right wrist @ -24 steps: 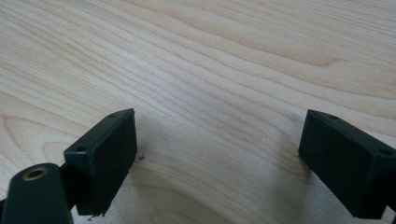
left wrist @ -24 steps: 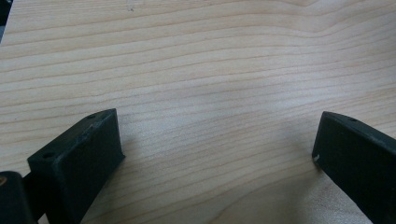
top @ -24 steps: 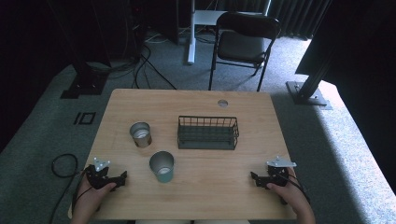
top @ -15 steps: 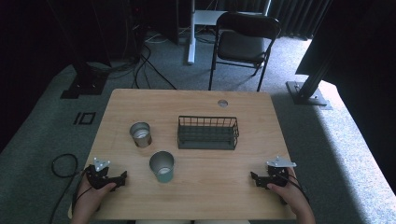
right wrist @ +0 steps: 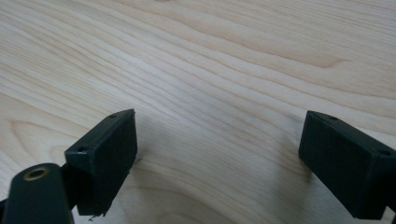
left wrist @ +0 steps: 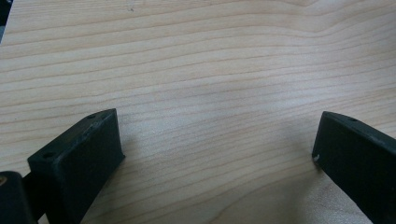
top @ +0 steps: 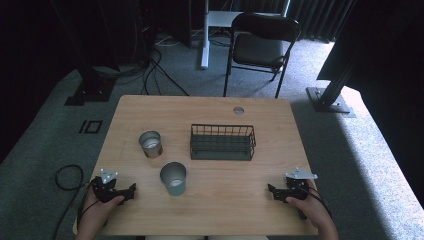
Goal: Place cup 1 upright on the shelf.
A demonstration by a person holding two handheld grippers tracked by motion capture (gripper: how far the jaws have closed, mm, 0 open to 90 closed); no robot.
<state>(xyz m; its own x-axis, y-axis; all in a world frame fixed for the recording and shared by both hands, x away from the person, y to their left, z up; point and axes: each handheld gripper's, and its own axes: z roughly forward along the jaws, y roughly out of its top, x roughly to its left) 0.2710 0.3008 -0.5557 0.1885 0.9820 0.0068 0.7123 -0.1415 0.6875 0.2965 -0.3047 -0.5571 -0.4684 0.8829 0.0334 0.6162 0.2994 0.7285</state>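
Observation:
Two metal cups stand on the wooden table (top: 210, 110): a silver one (top: 150, 144) at the left and a teal-grey one (top: 173, 178) nearer the front. A black wire basket (top: 222, 142) sits at the table's middle. My left gripper (top: 131, 189) rests on the table at the front left, held by a hand, left of the teal-grey cup. My right gripper (top: 270, 189) rests at the front right. In the left gripper view the left gripper (left wrist: 217, 154) is open over bare wood. In the right gripper view the right gripper (right wrist: 219, 154) is open, nothing between its jaws.
A round cable hole (top: 238, 110) lies near the table's far edge. A black folding chair (top: 260, 45) stands behind the table. Cables (top: 155, 75) trail on the carpet at the far left, and a metal stand foot (top: 330, 97) sits at the right.

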